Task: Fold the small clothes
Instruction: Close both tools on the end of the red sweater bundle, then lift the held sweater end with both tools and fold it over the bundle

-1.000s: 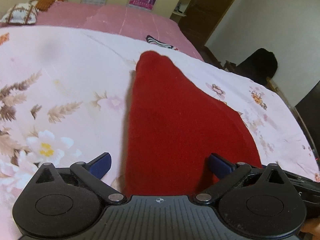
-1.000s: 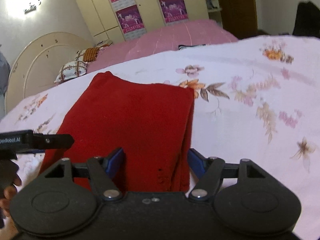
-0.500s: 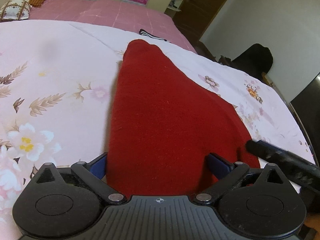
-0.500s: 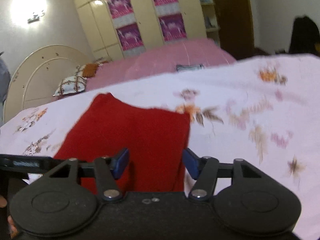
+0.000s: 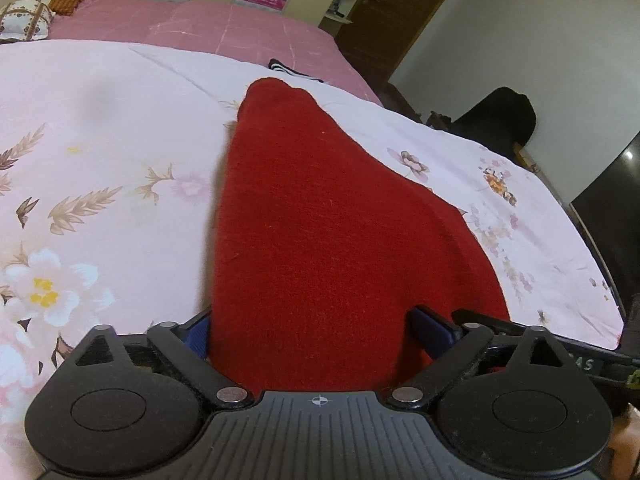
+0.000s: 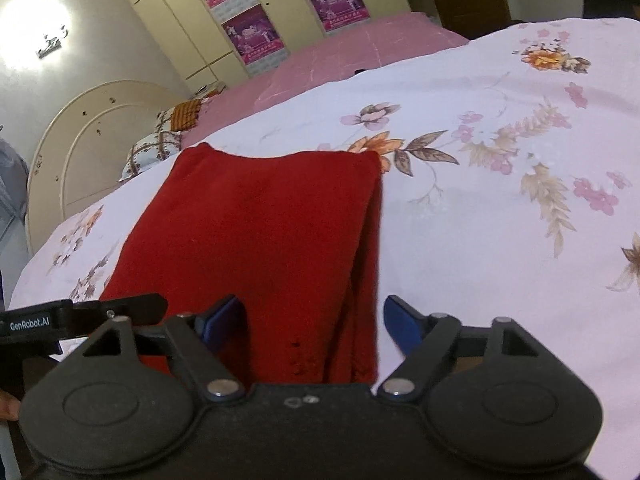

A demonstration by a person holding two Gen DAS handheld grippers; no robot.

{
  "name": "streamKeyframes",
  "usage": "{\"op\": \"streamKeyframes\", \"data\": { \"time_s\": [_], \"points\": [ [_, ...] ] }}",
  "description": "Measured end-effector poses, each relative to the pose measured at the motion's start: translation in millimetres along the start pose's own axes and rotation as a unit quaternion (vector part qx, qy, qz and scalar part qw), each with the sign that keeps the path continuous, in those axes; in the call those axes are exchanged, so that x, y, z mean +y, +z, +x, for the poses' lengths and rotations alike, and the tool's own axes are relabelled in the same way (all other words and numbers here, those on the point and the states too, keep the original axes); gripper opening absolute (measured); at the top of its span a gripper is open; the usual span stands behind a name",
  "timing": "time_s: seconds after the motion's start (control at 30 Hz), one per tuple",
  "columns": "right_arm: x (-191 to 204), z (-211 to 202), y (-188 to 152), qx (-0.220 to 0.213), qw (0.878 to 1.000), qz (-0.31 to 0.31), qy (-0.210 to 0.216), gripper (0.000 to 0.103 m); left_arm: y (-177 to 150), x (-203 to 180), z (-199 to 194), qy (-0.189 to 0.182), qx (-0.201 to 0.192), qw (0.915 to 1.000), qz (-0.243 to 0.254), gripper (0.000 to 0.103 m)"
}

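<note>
Across the flowered bedspread [image 5: 100, 152] the red garment [image 5: 320, 220] lies flat and already doubled over, its stacked layers showing along the right-hand edge in the right wrist view [image 6: 260, 232]. Taking that garment as the landmark: both claws sit at its near end, side by side, and its long axis runs straight away from them toward the pink bed [image 5: 200, 24] beyond.

The left claw [image 5: 320, 328] stands wide, and its jaws have just been closing a little; the near hem lies between the blue pads [image 5: 430, 326] (the left pad is partly hidden behind the cloth, so contact there cannot be told), and no pinch shows. The right claw [image 6: 312, 320] has just been opening; its left pad [image 6: 220, 320] rests over the red cloth and its right pad stands clear of the layered edge, over the bedspread, so it has hold of nothing.

Since the garment stretches lengthwise ahead of both claws, the next fold would likely bring the near hem up and forward toward the far end, with each claw taking its own near corner.
</note>
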State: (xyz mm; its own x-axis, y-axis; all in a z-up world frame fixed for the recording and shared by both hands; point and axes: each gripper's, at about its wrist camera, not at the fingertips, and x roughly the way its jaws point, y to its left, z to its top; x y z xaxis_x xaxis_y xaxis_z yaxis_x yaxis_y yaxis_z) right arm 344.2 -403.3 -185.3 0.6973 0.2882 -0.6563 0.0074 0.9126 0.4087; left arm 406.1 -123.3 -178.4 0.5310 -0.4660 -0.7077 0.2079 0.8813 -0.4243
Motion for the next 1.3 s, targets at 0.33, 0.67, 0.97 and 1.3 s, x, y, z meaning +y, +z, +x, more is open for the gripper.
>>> {"op": "streamKeyframes", "data": {
  "time_s": [0.33, 0.67, 0.97, 1.3],
  "points": [
    [-4.8, -1.5, -1.0, -0.009, 1.000, 0.015, 0.003, 0.078, -0.4, 5.7, -1.5, -0.009, 0.001, 0.9999, -0.008, 0.083],
    [-19.0, 6.5, 1.0, 0.017, 0.994, 0.068, 0.080, 0.055, 0.3, 15.6, -2.1, -0.028, 0.010, 0.9992, -0.025, 0.077],
    [-5.9, 2.5, -0.1, 0.005, 0.993, 0.073, 0.096, 0.036, -5.0, -0.6, -11.6, -0.016, -0.015, 0.9997, -0.010, 0.060],
    [15.4, -16.6, 5.5, -0.025, 0.988, 0.089, 0.126, 0.035, -0.6, -2.6, -37.1, -0.009, -0.027, 0.9996, -0.004, 0.057]
  ]
}}
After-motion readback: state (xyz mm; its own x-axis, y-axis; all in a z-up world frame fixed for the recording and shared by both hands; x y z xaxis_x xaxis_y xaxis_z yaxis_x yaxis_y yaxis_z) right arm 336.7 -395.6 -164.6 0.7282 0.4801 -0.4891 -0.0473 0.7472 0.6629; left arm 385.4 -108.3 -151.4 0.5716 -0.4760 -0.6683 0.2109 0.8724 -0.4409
